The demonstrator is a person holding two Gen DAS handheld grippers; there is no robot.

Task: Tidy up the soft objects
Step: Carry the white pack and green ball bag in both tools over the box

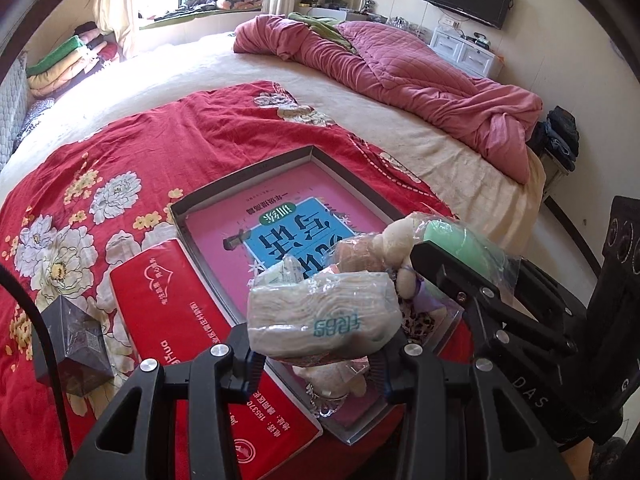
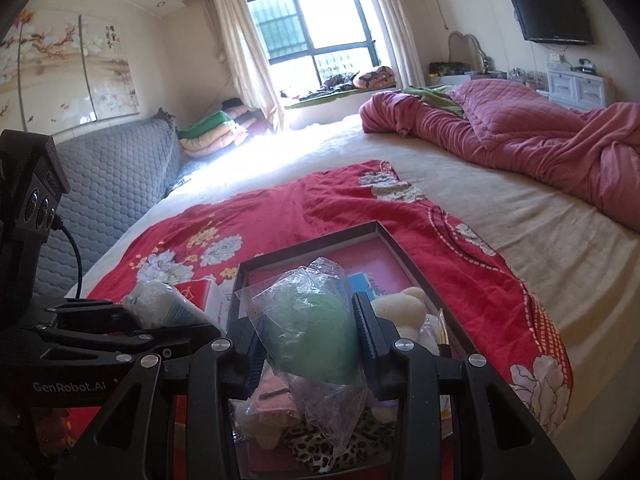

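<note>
The left gripper (image 1: 318, 354) is clamped on one white, plastic-wrapped pack of folded tissue with teal lettering (image 1: 324, 312), and the right gripper (image 2: 306, 342) is clamped on one pale green soft roll in a crinkled clear bag (image 2: 312, 332); each is pinched across its middle, probably so the yielding wrapping does not slip. Both bundles hang over the near end of the shallow grey cardboard box lid (image 1: 240, 178), seemingly because that is the collecting spot. It lies on the red floral cloth (image 1: 160, 136) near the bed's front edge, with one pink-covered book with a blue title panel (image 1: 280, 224) flat inside. Already at the tray's near end sit one cream plush toy (image 2: 404, 308), one pink fabric piece (image 2: 274, 398) and a leopard-print item (image 2: 320, 446). Beside the tray's left edge lie one red tissue packet (image 1: 180, 312) and one dark faceted box (image 1: 74, 346).
</note>
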